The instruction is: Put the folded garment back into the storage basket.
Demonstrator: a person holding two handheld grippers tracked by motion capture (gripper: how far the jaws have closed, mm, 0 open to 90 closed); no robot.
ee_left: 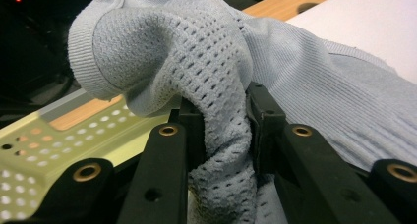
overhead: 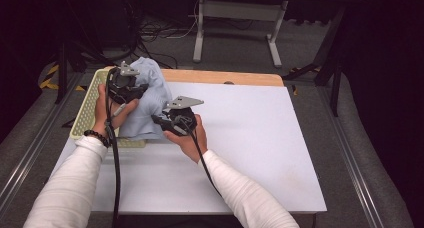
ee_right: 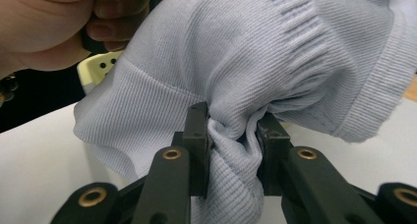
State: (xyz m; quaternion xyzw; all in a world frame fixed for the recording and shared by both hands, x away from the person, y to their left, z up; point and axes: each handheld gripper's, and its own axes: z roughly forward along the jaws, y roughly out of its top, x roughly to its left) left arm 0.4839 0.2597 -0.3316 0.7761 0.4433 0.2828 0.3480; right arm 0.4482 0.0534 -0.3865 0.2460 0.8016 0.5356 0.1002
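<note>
A light blue knitted garment (overhead: 150, 95) hangs bunched between my two grippers, over the right side of a pale green perforated basket (overhead: 89, 104). My left gripper (overhead: 131, 89) is shut on the garment (ee_left: 221, 76), pinching a fold of its mesh-knit part between the jaws. My right gripper (overhead: 162, 119) is shut on the garment (ee_right: 255, 52) too, with ribbed fabric squeezed between its jaws. In the right gripper view the person's left hand (ee_right: 54, 27) shows at the upper left, behind the cloth.
The basket sits at the table's far left corner, on the white tabletop (overhead: 250, 138). A wooden strip (overhead: 225, 78) runs along the table's far edge. Beyond it, cables and a metal stand (overhead: 235, 23) lie on the dark floor.
</note>
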